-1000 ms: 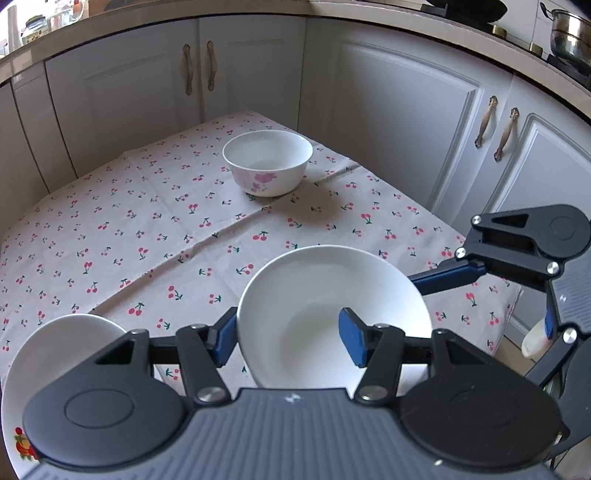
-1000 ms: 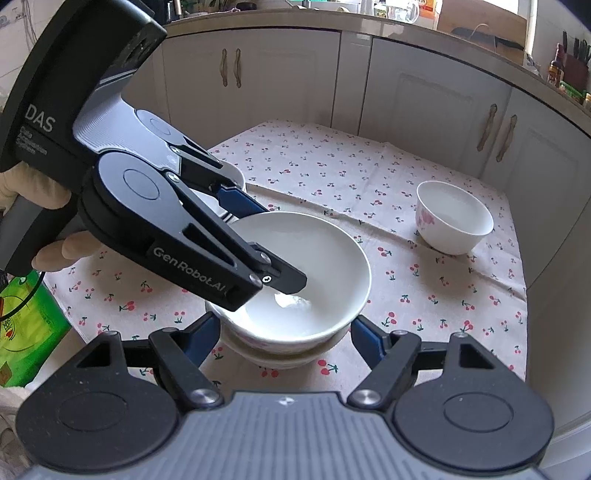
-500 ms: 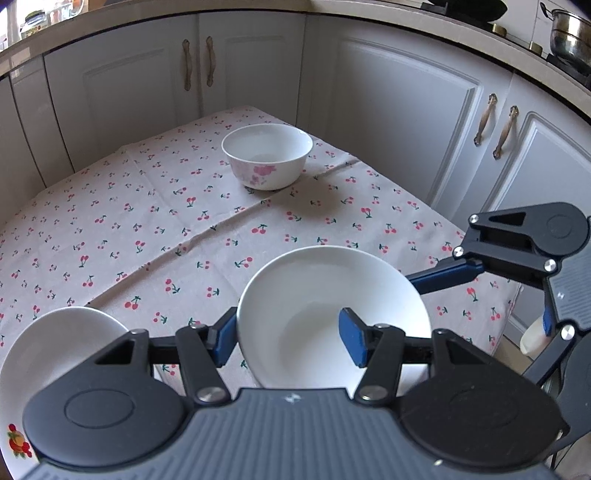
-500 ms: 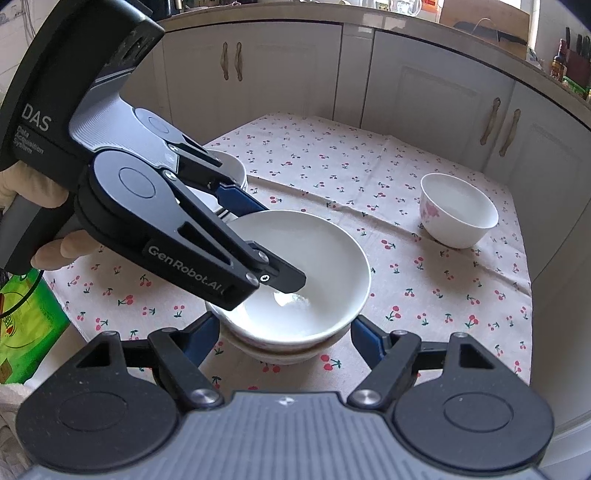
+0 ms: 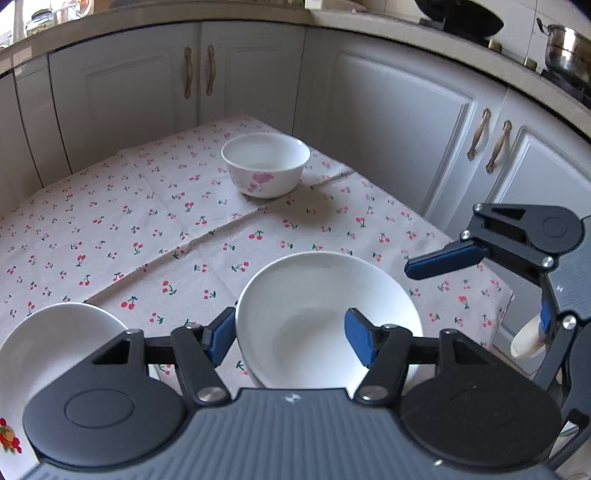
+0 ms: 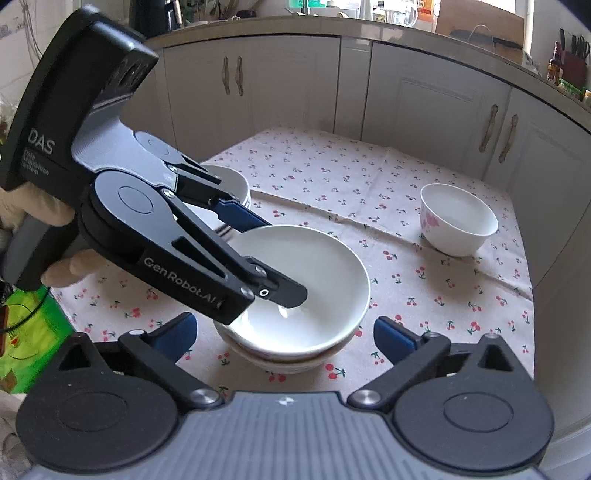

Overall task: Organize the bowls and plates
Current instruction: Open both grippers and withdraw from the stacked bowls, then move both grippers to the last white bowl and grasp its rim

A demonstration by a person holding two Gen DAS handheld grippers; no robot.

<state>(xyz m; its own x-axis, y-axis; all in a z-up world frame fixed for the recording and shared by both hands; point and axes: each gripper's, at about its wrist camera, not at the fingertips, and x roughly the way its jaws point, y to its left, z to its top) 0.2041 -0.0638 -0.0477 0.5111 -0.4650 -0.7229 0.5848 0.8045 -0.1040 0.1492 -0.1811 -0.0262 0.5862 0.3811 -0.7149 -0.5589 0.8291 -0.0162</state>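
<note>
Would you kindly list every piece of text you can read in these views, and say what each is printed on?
"DAS": on the dark handle body of the left gripper, right wrist view.
Small lines under "DAS": too blurred to read.
"GenRobot.AI": along that gripper's black linkage arm.
Bottles and packets on the counter: labels too small to read.

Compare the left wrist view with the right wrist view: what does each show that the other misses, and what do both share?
Only the left wrist view shows the steel pot on the counter. Only the right wrist view shows the second white bowl nested beneath the wide white bowl, the green bag, and the left tool straddling that bowl's rim. Both show the small pink-flowered bowl on the cherry-print tablecloth.
</note>
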